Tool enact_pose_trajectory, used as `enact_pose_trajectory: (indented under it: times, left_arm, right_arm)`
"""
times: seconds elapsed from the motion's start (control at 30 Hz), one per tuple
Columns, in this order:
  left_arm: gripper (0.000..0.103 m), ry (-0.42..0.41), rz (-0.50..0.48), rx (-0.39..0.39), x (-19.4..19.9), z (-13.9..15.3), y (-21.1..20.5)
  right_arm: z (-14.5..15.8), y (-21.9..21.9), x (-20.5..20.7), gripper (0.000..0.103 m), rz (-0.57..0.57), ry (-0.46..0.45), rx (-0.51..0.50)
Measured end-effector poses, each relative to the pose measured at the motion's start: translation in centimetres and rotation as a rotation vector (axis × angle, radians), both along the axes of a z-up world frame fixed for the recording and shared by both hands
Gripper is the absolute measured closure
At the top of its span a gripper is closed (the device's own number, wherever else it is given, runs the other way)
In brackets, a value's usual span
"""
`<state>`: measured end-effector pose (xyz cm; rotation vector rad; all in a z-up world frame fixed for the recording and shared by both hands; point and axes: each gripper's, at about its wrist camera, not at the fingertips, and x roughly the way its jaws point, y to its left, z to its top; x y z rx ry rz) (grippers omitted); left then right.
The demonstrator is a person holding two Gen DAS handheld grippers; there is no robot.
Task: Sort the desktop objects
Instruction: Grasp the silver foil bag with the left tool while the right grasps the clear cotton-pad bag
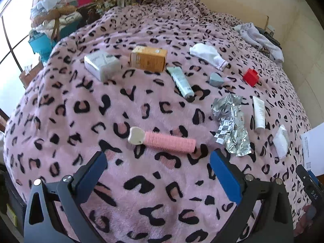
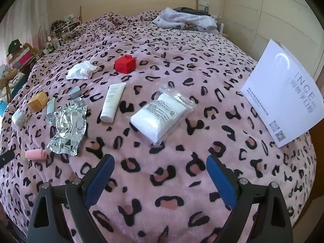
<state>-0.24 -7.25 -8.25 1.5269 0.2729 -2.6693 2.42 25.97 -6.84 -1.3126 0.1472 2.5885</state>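
Left wrist view: the left gripper (image 1: 158,166) hangs above a pink leopard-print blanket (image 1: 81,105), its blue fingers spread wide with nothing between them. Just beyond the fingertips lies a pink hair roller (image 1: 171,141) with a cream cap, flat on the blanket. To its right sits a crumpled silver foil packet (image 1: 230,125), and beside that a white tube (image 1: 259,111). Farther back, from left to right, are a white box (image 1: 102,63), an orange box (image 1: 147,58), a pale green tube (image 1: 181,82) (cap pointing toward the camera), a small grey wedge-shaped item (image 1: 215,79) and a red cube-shaped box (image 1: 251,77). A white cloth (image 1: 208,55) lies behind them.

Right wrist view: the right gripper (image 2: 160,166) is likewise released, fingers wide apart and empty, above the same blanket. Ahead of it lies a clear plastic bag of white material (image 2: 160,114), with the white tube to its left and the foil packet farther left. A white printed paper sheet (image 2: 283,101) stands at the right edge. Folded clothes (image 2: 186,19) rest near the headboard.
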Motion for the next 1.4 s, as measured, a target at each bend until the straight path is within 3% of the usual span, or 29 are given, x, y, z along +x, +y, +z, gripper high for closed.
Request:
enact_pose_trajectory:
  times: [0.2, 0.33, 0.73, 0.9, 1.2, 1.4]
  left_arm:
    - [0.0, -0.082, 0.051, 0.024, -2.9, -2.9, 0.8]
    - [0.0, -0.081, 0.097, 0.046, -3.9, -3.1, 1.7]
    - [0.0, 0.04, -0.137, 0.003, -8.0, -0.1, 10.5]
    - [0.0, -0.003, -0.161, -0.027, -10.8, -2.0, 13.3]
    - [0.0, -0.037, -0.158, -0.058, -11.7, -5.1, 15.3]
    - [0.002, -0.053, -0.163, -0.093, -12.1, -7.0, 16.2]
  right_arm:
    - [-1.3, 0.9, -0.8, 0.008, -0.006, -0.008, -0.024]
    - [-1.6, 1.6, -1.8, 0.008, -0.023, -0.006, -0.001]
    - [-3.1, 3.7, -6.9, 0.008, -0.128, -0.018, -0.152]
    - [-4.0, 4.5, -8.0, 0.008, -0.18, -0.043, -0.176]
    - [-7.5, 5.1, -10.3, 0.008, -0.219, -0.099, -0.267]
    - [-8.7, 5.0, -10.7, 0.009, -0.222, -0.071, -0.322]
